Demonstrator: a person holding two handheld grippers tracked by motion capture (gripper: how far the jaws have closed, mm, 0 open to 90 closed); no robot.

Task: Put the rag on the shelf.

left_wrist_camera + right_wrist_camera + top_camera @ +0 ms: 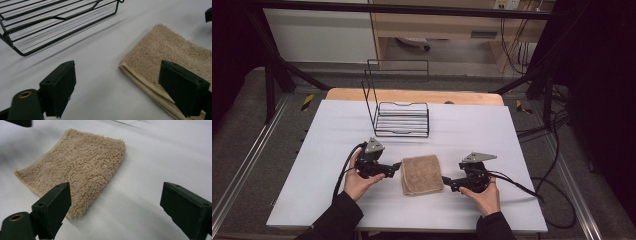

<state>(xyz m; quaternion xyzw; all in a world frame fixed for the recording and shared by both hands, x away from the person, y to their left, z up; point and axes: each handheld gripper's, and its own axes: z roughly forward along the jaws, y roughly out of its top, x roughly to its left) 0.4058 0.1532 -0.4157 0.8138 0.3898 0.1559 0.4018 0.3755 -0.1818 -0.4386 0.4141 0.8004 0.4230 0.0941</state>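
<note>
Beige terry towel [422, 175], folded into a thick rectangle, lies flat on the white surface [312, 150], midway between its left and right edges and nearer the front edge than the back. The left tool [396, 169] sits just beside the towel's left side, jaws spread wide, one over the folded layers and one over bare surface. The right tool [446, 182] sits at the towel's front right corner, jaws equally wide, holding nothing. A black wire rack [402, 120] stands behind the towel, toward the back edge, with nothing in it. By my reading, the work is barely started: the towel is folded but not gripped or lifted, and grasping and moving it, likely to the rack, remain.
</note>
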